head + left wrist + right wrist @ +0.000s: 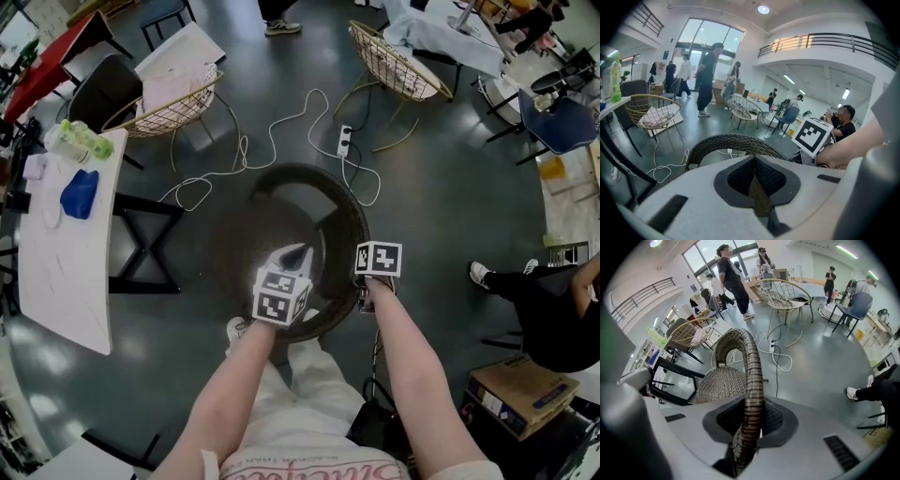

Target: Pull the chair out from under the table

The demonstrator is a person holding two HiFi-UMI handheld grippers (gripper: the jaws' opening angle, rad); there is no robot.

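Note:
A dark wicker chair (281,220) with a round curved back stands on the grey floor, to the right of the white table (66,262). Both grippers hold the near part of its back rim. In the head view my left gripper (292,255) sits on the rim at the centre and my right gripper (367,281) on the rim's right side. The left gripper view shows the left gripper (759,199) shut on a woven strip of the rim, with the back's arc (736,143) beyond. In the right gripper view the right gripper (747,430) is shut on the striped rim (752,376), beside the seat (719,383).
A white cable and power strip (344,141) lie on the floor beyond the chair. Two wire chairs (173,108) (394,61) stand farther back. A seated person's leg (525,281) and a cardboard box (520,398) are at the right. The table's black legs (145,244) face the chair.

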